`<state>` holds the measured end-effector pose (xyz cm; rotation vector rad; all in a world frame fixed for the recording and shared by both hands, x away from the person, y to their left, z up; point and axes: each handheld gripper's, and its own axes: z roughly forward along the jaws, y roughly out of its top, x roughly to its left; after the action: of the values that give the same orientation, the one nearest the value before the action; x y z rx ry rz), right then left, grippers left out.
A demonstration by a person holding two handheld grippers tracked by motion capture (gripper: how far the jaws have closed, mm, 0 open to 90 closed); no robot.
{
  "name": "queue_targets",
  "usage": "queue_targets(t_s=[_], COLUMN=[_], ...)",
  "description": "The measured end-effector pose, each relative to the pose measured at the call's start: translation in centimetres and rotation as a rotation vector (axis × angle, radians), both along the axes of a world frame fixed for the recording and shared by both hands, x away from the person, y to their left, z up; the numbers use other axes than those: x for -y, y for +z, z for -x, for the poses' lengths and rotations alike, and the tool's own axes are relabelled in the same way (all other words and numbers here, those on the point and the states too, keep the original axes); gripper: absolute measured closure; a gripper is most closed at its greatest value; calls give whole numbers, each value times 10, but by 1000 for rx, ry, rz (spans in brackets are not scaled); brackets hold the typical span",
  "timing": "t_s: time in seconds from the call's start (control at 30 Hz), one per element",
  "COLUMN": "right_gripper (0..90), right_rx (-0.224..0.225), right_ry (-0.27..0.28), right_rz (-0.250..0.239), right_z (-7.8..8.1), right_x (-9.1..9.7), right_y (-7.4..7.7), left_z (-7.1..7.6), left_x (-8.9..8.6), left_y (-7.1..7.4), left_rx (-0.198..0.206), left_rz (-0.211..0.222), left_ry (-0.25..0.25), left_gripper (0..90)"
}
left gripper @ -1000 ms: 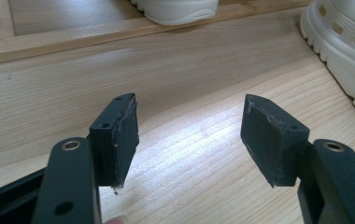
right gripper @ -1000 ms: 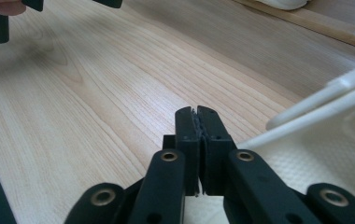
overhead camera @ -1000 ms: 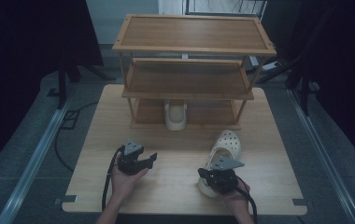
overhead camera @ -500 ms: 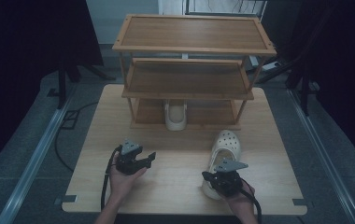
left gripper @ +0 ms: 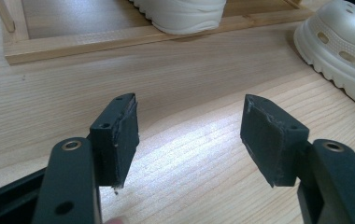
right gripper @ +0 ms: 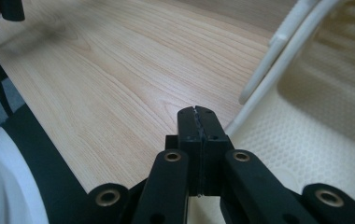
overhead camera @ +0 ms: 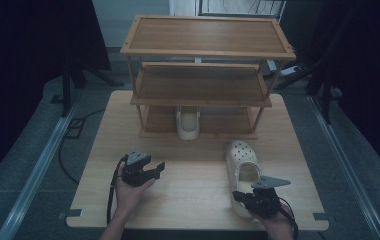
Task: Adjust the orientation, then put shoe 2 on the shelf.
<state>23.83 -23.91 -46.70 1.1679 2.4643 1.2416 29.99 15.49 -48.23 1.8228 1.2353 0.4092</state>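
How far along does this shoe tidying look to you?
About halfway, I would guess. One shoe already stands on the bottom level of the rack. The other shoe lies on the table; the right gripper is at its heel with jaws shut, though whether it pinches anything is unclear. The left gripper waits open over bare wood. Left: shelving that second shoe.

Cream clog (overhead camera: 241,172), seemingly pale wood table (overhead camera: 193,195)
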Motion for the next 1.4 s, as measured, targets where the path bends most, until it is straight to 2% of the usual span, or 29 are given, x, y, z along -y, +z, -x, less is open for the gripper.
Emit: queue_targets(t_s=[0.07,0.13,0.17,0.37,0.47,0.63,0.73,0.83,0.97,1.13,1.4], right_gripper=[872,830,830,702,621,506,468,441,438,450,462], right_rx=[11,30,30,77,125,168,201,214,218,210,183], right_ry=[20,44,44,37,-10,-108,-179,-256,-294,-355,-387], right_rz=[5,-15,-15,-43,-73,-101,-84,-73,-59,-10,23], right_z=[0,1,1,2,2,2,3,2,0,-5,-19], right_x=[-3,-4,-4,0,6,23,31,41,46,51,52], right_y=[0,1,1,5,12,18,20,21,20,12,1], left_z=[0,0,0,0,0,0,0,1,0,-1,0], left_x=[0,0,0,1,2,2,2,3,3,5,4], left_y=[0,0,0,-1,-1,-1,-1,-1,-2,-3,-3], left_rx=[0,-1,-2,-3,-4,-5,-5,-7,-7,-16,-13], left_rz=[2,1,0,-1,-2,-3,-8,-10,-8,-16,-7], left_ry=[-1,-1,-2,-7,-7,-8,-9,-10,-11,-16,-16], left_gripper=[373,373,373,373,373,373,373,373,373,373,373])
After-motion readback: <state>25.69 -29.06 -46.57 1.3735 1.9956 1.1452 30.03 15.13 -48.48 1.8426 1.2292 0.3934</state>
